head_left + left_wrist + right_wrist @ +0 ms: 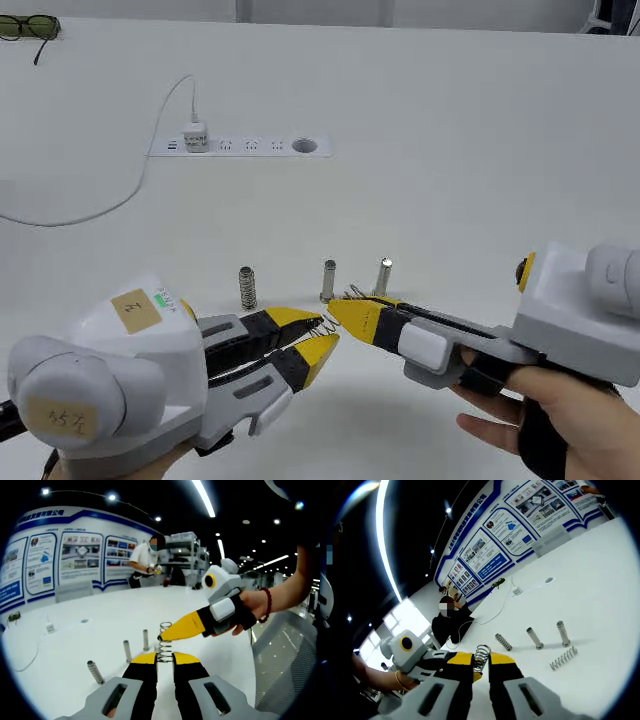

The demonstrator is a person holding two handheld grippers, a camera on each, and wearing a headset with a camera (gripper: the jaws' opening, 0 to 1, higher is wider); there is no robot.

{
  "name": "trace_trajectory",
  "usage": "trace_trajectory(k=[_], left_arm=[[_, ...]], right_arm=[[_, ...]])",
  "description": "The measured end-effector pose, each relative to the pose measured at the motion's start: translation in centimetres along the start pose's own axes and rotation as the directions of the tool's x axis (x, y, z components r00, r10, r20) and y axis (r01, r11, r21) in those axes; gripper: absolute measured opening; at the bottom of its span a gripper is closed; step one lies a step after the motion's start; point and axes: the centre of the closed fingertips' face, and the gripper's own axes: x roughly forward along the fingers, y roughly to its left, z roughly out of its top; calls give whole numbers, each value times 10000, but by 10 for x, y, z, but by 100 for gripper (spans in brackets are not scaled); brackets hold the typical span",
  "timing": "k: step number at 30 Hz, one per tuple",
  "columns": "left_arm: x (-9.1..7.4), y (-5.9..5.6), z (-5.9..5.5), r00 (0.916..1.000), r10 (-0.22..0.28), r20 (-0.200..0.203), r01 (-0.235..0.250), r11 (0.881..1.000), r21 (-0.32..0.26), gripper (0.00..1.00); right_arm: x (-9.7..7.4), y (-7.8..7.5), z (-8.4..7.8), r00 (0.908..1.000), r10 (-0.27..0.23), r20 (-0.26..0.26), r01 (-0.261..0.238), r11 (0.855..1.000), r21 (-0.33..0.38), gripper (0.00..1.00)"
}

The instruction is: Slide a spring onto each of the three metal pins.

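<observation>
- Here, the spring point(165, 648) in hand sits in the air between both tools, just in front of the row of pins, and stands roughly upright in the left gripper view.
- The left gripper point(164, 657) has its jaws drawn narrow on the lower coils. The right gripper point(481, 659) is pinched on the upper coils. Which of the two really bears the spring is hard to judge from these angles.
- Behind it, the left pin point(247, 287) already wears its coil, while the middle pin point(328, 280) and right pin point(384, 276) stand bare.
- A second spring point(563, 657) lies flat on the workbench point(450, 180), just beside the bare pins.
- This looks like a re-grip before the second pin gets its spring, so about one third of the task is done.
- To do it well:
  - leave one tool holding the side of the coils, lightly enough not to crush them;
  - keep the bore free and the axis upright;
  - centre the open end over the middle pin and lower it straight;
  - release only once the coils are around the pin.
</observation>
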Motion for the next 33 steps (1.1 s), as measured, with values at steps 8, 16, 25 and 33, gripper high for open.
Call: trace_trajectory(k=[8,16,25,33], left_arm=[[2,0,-8,9994,4,-332,-5,10000,-43,20],[2,0,-15,9979,96,-636,-107,9998,-180,31],[0,1,-22,9961,225,-849,-253,9992,-322,38],[-1,0,-28,9945,229,-1026,-287,9980,-557,46]], right_arm=[[1,-3,2,9988,-425,-249,389,9906,-1315,12],[3,-6,8,9938,-971,-543,731,9376,-3400,12],[7,-7,13,9890,-1277,-745,722,8569,-5104,12],[10,-13,20,9806,-1786,-811,843,7569,-6481,12]])
